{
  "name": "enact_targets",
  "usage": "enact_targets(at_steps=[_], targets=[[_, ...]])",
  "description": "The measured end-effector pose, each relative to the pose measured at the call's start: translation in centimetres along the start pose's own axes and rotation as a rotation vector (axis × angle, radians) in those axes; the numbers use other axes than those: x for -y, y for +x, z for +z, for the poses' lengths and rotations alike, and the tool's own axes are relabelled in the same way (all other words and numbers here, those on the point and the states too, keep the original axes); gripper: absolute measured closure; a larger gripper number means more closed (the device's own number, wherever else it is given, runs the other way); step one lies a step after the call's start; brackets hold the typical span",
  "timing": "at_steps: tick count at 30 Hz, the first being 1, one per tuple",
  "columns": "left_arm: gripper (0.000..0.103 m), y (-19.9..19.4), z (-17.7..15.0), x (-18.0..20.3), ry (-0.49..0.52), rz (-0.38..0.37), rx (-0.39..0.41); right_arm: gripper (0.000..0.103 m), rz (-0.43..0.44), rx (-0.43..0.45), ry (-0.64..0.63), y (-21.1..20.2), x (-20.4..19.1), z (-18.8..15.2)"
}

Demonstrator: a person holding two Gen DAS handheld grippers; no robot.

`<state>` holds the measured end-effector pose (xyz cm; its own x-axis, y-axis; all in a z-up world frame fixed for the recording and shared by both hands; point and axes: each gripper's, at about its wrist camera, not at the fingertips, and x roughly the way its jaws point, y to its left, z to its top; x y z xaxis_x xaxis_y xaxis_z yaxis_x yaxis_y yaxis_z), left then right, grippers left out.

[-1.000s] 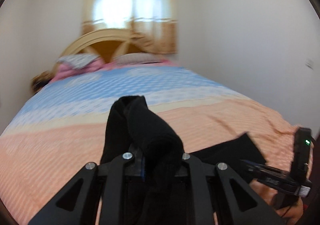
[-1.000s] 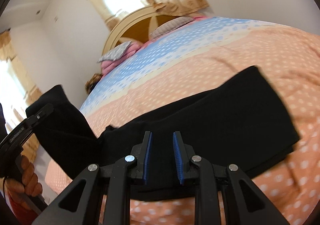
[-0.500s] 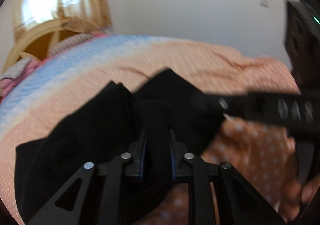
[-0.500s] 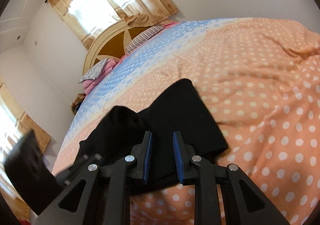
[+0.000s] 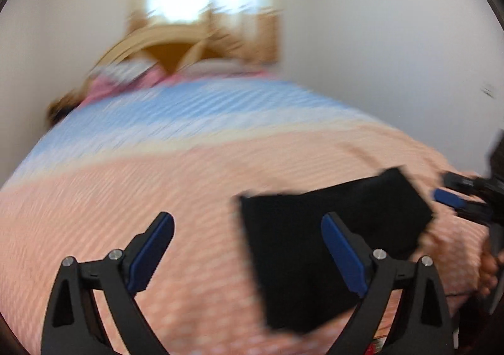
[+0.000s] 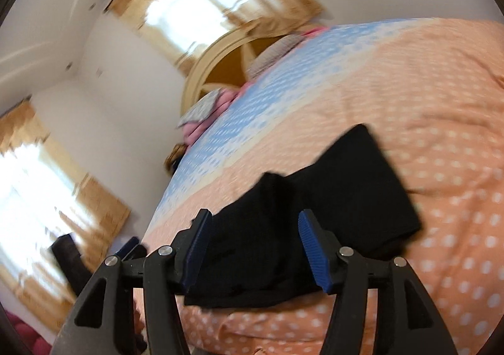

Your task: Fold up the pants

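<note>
The black pants [image 5: 330,229] lie folded in a flat bundle on the peach dotted bedspread [image 5: 141,184]. My left gripper [image 5: 246,217] is above the bed with its jaws opening wide and nothing between them. The pants sit under and beyond its right finger [image 5: 341,251]. In the right wrist view the pants [image 6: 346,197] stretch away from my right gripper [image 6: 254,214], whose jaws are also opening. The near edge of the cloth shows between its pads, which do not press on it. The right gripper [image 5: 456,200] also appears at the far right of the left wrist view.
The bed runs back to a curved wooden headboard [image 5: 163,49] with pink and grey pillows [image 6: 204,112]. Curtained windows [image 6: 201,2] are behind and to the left. White walls close in on both sides. The bed's near edge [image 6: 267,326] is just below my right gripper.
My left gripper let go of the pants fold, opened wide and swung left away from it. My right gripper's jaws spread from a narrow gap. The pants now lie folded on the bed.
</note>
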<state>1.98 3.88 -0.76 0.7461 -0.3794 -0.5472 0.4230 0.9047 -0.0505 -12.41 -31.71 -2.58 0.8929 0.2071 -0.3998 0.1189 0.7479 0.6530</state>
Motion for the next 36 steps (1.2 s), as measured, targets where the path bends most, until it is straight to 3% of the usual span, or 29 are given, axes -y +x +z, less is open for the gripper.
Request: enact_targets(at_steps=[2,8,10,11,14,17,21,24,27,31,34,36], targets=[[0.006,0.4,-1.0,-2.2,-0.064,0.05,-0.04,0.044,0.001,-0.061,-0.055,1.9,-1.3,-0.5],[0.006,0.6,-2.1,-3.3,-0.114,0.121,-0.077,0.044,-0.198,-0.241,-0.156,8.6,-1.8,-3.7],[0.006,0.4,-2.2,-3.2,-0.115,0.121,-0.074,0.045,-0.228,-0.227,-0.233,8.6,-3.2,-4.7],[0.006,0.4,-2.2,-3.1,-0.115,0.12,-0.075,0.058,-0.227,-0.256,-0.266,8.8,-3.7,-5.1],[0.006,0.7,-2.2,-2.9,-0.111,0.122,-0.085,0.082,-0.208,-0.311,-0.299,8.7,-4.3,-5.5],[0.006,1.9,-1.9,-2.9,-0.098,0.121,-0.088,0.086,-0.174,-0.323,-0.343,7.5,-4.8,-4.3],[0.006,2.4,-1.4,-2.2,-0.081,0.12,-0.072,0.086,-0.234,-0.306,-0.434,4.4,-4.8,-1.7],[0.006,2.8,-1.2,-0.8,-0.047,0.109,-0.076,0.083,-0.292,-0.384,-0.443,5.0,-1.8,-1.4],[0.006,3.2,-1.0,1.2,0.015,0.105,-0.079,0.067,-0.231,-0.375,-0.307,5.6,1.0,-1.7],[0.006,3.4,-0.6,3.2,0.067,0.069,-0.066,0.059,-0.123,-0.281,-0.214,3.3,0.9,-0.2],[0.006,4.6,-1.0,4.3,0.082,0.053,-0.092,0.037,-0.072,-0.183,-0.216,1.0,0.4,1.5],[0.006,5.8,-1.5,4.8,0.08,0.069,-0.132,0.036,-0.069,-0.115,-0.212,0.2,0.4,2.9]])
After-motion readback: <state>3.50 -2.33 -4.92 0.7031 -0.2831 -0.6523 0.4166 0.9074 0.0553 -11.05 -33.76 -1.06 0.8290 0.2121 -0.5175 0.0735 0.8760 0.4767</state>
